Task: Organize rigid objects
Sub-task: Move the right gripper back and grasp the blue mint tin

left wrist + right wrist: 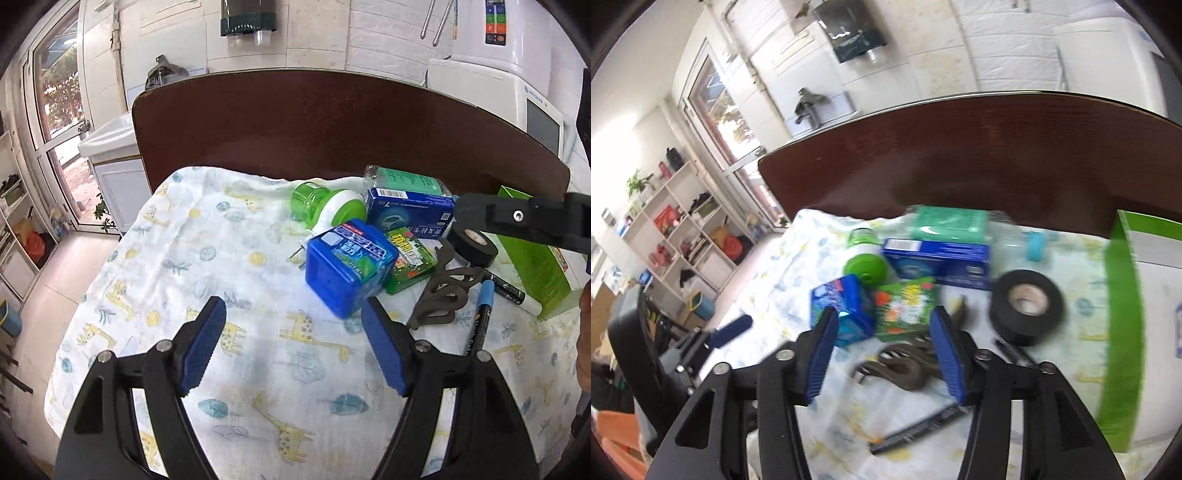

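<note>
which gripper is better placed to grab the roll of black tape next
Right, likely. The right gripper hangs open near the clutter, with the black tape just beyond its right finger. The left gripper, also open, sits over bare cloth, farther from the tape.

Ahead of the fingers [205, 350], ribbed blue pads on matt black plastic, a soft, slightly creased printed cloth [221, 258] covers the glossy dark wood table [332, 122]. Beyond them lie a shiny blue plastic box [343, 266], glossy cardboard cartons [410, 212], and, to their right, a matt black tape roll [1027, 306].
</note>
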The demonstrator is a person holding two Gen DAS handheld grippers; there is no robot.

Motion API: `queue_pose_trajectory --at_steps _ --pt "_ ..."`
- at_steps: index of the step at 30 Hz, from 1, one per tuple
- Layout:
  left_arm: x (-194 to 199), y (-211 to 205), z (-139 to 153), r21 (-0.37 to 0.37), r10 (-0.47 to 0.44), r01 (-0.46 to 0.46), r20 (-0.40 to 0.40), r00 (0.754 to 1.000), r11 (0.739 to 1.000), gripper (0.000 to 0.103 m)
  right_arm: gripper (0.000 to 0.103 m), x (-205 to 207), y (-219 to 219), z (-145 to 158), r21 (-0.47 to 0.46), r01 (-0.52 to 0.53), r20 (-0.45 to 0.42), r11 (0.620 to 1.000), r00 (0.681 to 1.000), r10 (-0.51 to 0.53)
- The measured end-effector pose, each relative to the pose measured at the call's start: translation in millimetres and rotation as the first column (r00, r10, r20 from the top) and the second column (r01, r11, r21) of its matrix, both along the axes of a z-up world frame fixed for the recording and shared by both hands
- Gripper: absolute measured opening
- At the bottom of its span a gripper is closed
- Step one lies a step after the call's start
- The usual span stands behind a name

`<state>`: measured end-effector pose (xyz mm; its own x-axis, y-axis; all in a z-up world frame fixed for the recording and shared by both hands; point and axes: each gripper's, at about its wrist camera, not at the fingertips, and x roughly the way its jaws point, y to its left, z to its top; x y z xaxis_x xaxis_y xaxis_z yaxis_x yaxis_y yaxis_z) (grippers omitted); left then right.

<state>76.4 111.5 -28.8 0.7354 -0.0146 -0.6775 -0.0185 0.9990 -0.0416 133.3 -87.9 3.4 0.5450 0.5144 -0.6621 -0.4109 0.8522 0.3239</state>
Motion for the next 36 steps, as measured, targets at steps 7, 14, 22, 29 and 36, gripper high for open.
queue_pose_trajectory --at_steps 7,14,22,29,36 --pt "11 12 -14 -0.09 -0.067 0.067 0.007 0.998 0.994 0.075 0.061 21 53 -9 -0.033 -0.023 -0.025 0.999 0.999 0.023" --pt "26 9 -18 -0.162 -0.126 0.127 0.016 0.992 0.979 0.073 0.061 45 70 -33 -0.054 0.001 -0.111 0.999 0.994 -0.007" --pt "44 -3 -27 -0.201 -0.197 0.188 -0.021 0.98 0.961 0.047 0.061 59 78 -49 -0.035 -0.022 -0.17 0.999 0.985 0.016" --pt "47 -11 -24 -0.171 -0.196 0.191 -0.008 0.981 0.966 0.045 0.054 55 93 -46 -0.062 -0.11 -0.147 0.992 0.984 0.1" --pt "40 -19 -11 -0.144 -0.214 0.213 0.006 0.977 0.966 0.046 0.054 45 90 -42 -0.06 -0.092 -0.144 0.994 0.986 0.082"
